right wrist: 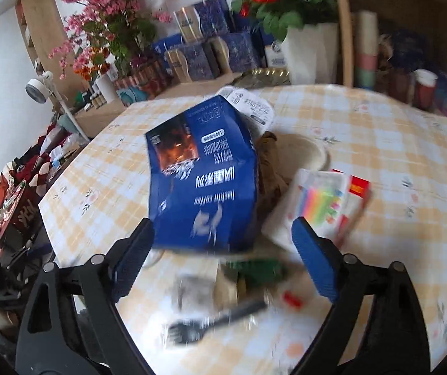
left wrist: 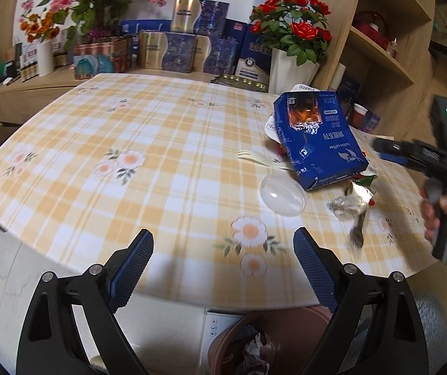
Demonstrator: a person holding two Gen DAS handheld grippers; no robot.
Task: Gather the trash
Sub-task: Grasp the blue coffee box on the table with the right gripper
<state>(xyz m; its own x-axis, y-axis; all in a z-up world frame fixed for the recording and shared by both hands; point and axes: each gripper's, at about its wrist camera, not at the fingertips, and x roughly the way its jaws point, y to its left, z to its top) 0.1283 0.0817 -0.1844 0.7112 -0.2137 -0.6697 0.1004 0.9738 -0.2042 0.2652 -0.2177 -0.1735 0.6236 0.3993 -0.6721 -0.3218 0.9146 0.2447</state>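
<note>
A blue coffee box (left wrist: 317, 143) lies tilted on a pile of trash at the right of the checked table (left wrist: 114, 131). Near it are a clear plastic lid (left wrist: 282, 195), a white fork (left wrist: 260, 159), a crumpled foil wrapper (left wrist: 348, 203) and a black fork (left wrist: 357, 231). My left gripper (left wrist: 223, 240) hangs open over the table's near edge, with nothing between its pads. My right gripper (right wrist: 223, 228) is open, and the lower edge of the blue box (right wrist: 204, 181) sits between its fingers without being pressed. Below it lies the black fork (right wrist: 211, 325), blurred.
A brown bin (left wrist: 273, 337) with crumpled scraps stands on the floor under the table's near edge. A white box with coloured stripes (right wrist: 323, 203) and a paper bowl (right wrist: 310, 150) lie beside the blue box. Flower pots and stacked gift boxes (left wrist: 186, 43) stand behind the table.
</note>
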